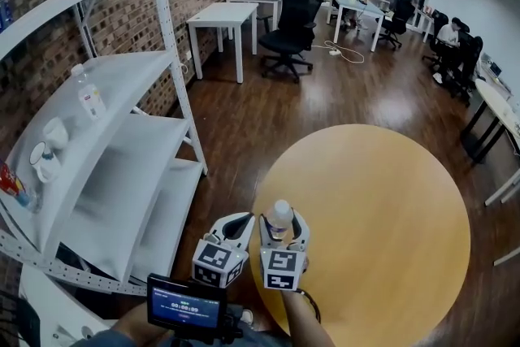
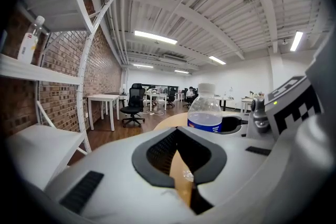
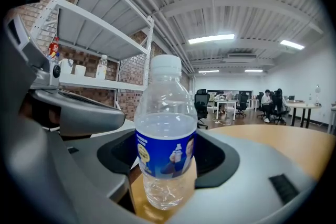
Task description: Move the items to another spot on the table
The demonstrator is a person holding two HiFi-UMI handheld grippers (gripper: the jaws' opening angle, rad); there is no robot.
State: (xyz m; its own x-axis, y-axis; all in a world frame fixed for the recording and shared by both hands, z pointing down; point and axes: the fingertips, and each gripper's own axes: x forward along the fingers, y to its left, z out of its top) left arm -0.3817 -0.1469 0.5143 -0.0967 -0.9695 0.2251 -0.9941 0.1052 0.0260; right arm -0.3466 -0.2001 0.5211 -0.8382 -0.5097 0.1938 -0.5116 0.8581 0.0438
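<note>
A clear water bottle (image 1: 279,217) with a white cap and a blue label stands upright at the near left edge of the round wooden table (image 1: 390,240). My right gripper (image 1: 283,227) is shut on it, one pad on each side of its body. In the right gripper view the bottle (image 3: 165,134) fills the middle between the jaws of that gripper (image 3: 165,168), its base on the wood. My left gripper (image 1: 233,228) sits close beside it on the left, shut with nothing in it (image 2: 181,165). From the left gripper view the bottle (image 2: 205,113) shows to the right.
A white shelf rack (image 1: 122,166) stands left of the table, with a small bottle (image 1: 88,97) and cups (image 1: 49,146) on it. Behind are a white desk (image 1: 221,16), a black office chair (image 1: 291,28) and people seated at far desks.
</note>
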